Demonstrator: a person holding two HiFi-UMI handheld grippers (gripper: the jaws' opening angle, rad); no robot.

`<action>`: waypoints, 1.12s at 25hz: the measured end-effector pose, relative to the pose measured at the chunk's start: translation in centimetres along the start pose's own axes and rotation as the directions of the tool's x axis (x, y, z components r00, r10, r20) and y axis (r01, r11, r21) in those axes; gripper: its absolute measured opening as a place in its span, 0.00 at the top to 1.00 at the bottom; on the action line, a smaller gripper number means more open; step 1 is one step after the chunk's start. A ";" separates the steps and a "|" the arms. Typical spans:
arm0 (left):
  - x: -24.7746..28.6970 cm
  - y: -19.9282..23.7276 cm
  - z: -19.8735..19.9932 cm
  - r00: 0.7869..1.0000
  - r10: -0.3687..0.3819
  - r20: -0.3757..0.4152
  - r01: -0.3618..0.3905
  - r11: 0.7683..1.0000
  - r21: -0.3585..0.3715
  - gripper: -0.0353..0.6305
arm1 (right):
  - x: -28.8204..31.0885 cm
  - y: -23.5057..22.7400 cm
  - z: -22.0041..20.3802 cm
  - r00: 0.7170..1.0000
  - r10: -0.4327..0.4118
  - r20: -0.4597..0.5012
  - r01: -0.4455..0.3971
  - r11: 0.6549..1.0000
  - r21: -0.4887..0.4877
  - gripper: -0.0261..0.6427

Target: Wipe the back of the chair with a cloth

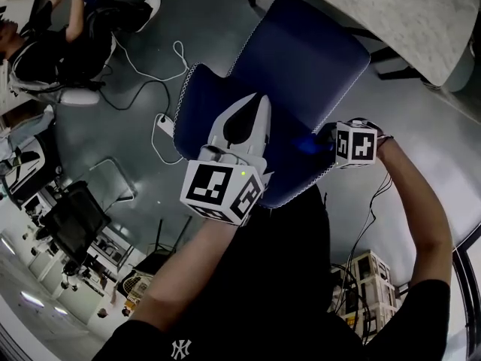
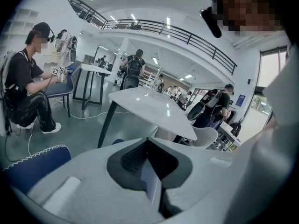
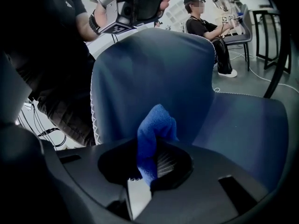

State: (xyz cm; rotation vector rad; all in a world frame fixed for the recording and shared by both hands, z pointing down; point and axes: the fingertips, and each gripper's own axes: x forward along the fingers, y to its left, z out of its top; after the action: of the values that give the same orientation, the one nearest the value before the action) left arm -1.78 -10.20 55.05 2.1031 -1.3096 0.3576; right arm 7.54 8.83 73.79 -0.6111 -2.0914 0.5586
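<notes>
Cloth (image 3: 156,125) looks soft and limp, pinched at a fold in our right gripper (image 3: 150,169). Our left gripper (image 2: 152,171) is closed, empty.

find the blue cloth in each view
Head view: cloth, a small bright patch at centre right, beside the right gripper.
Left gripper view: not in it.
Right gripper view: centre, pinched in the jaws.
Shared landmark: the blue chair with its white-stitched edge.
</notes>
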 end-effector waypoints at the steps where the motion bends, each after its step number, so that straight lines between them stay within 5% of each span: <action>1: -0.1 -0.1 0.0 1.000 -0.005 0.001 0.005 1.000 0.002 0.94 | -0.3 0.0 -0.1 1.000 -0.002 -0.003 0.002 1.000 0.013 0.84; 6: -1.2 -0.5 0.0 0.999 -0.042 -0.004 0.042 0.999 0.007 0.94 | -1.9 -0.2 1.1 0.995 -0.068 0.074 0.058 0.990 0.131 0.84; 9: -2.0 -1.9 -0.5 0.994 -0.105 -0.024 0.105 0.994 0.011 0.94 | -4.3 -0.8 3.1 0.940 -0.239 0.243 0.169 0.946 0.276 0.84; 15: -4.3 -4.9 0.5 0.970 -0.244 -0.001 0.243 0.969 0.048 0.94 | -11.3 0.1 7.7 0.671 -0.580 0.462 0.323 0.790 0.521 0.84; 21: -9.7 -7.7 3.6 0.952 -0.304 0.042 0.300 0.950 0.084 0.94 | -17.8 5.7 13.7 0.409 -0.740 0.534 0.362 0.668 0.650 0.84; 24: -12.4 -9.8 5.0 0.939 -0.341 0.051 0.335 0.937 0.103 0.94 | -20.6 9.0 16.3 0.312 -0.784 0.537 0.382 0.621 0.685 0.84; 28: -16.4 -11.8 7.4 0.923 -0.376 0.087 0.361 0.921 0.149 0.94 | -24.3 13.0 20.6 0.219 -0.821 0.527 0.462 0.563 0.685 0.84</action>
State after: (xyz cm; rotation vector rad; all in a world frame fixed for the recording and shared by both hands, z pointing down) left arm 0.19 0.40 36.37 2.4532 -0.9374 0.1645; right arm 5.58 0.87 40.37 1.0682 -2.6610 0.7831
